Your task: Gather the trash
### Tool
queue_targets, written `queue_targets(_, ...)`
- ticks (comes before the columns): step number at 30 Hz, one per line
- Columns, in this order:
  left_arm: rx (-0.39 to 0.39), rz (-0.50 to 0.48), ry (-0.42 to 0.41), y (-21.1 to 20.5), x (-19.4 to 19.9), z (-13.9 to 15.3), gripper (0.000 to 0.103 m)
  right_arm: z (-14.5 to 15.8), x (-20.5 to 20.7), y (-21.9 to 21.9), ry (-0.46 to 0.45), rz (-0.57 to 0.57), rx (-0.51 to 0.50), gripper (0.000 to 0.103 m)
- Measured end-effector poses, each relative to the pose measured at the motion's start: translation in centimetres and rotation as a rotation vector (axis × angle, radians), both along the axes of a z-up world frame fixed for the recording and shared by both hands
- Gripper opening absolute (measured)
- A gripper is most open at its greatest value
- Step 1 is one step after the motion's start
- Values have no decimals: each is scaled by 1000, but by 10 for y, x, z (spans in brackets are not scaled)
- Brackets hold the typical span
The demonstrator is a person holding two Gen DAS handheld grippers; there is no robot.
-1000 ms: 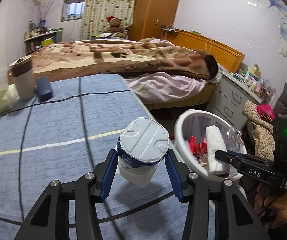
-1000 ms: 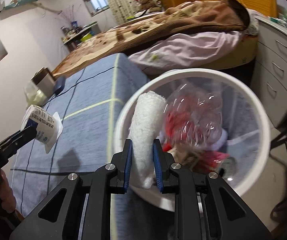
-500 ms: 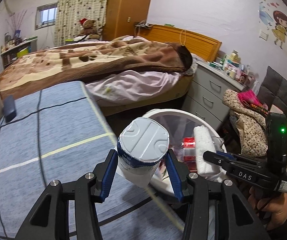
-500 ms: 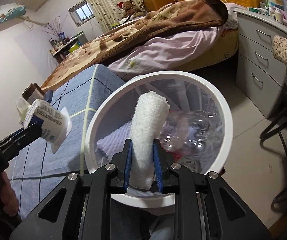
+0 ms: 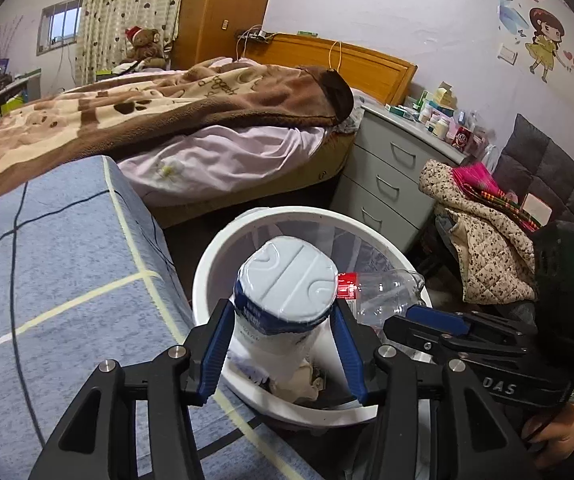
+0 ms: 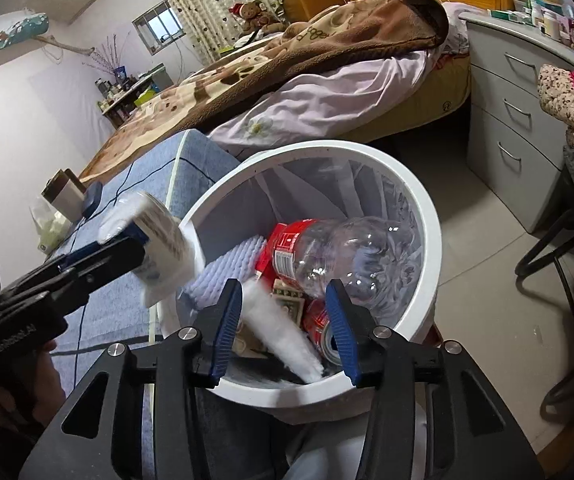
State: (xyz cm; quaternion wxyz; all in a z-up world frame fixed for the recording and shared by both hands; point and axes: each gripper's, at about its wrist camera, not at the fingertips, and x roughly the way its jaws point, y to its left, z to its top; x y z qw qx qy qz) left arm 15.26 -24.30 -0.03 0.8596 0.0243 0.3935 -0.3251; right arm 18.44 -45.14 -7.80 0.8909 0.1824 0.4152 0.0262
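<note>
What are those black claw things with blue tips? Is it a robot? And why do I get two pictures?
No robot: a person holds two grabber tools, one in each hand, and each has a camera looking along its fingers, so you get two pictures.

In the left tool's picture, the left gripper squeezes a white plastic yogurt cup with a blue band above the round white trash bin.

In the right tool's picture, the right gripper has just been opening, and the fluffy white cloth roll it let go of lies in the bin, with a clear plastic bottle with a red label and a red can. The bin stands beside a blue striped bedcover.
</note>
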Motion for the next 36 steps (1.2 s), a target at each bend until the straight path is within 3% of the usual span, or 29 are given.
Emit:
queue_targets(13,-5,36,2,18,-7,1,50,15,-7,12,-32,39,-45,45)
queue_targets(36,58,186,-79,79,-76,24,50,43,-41,55,-107,153,-129,45)
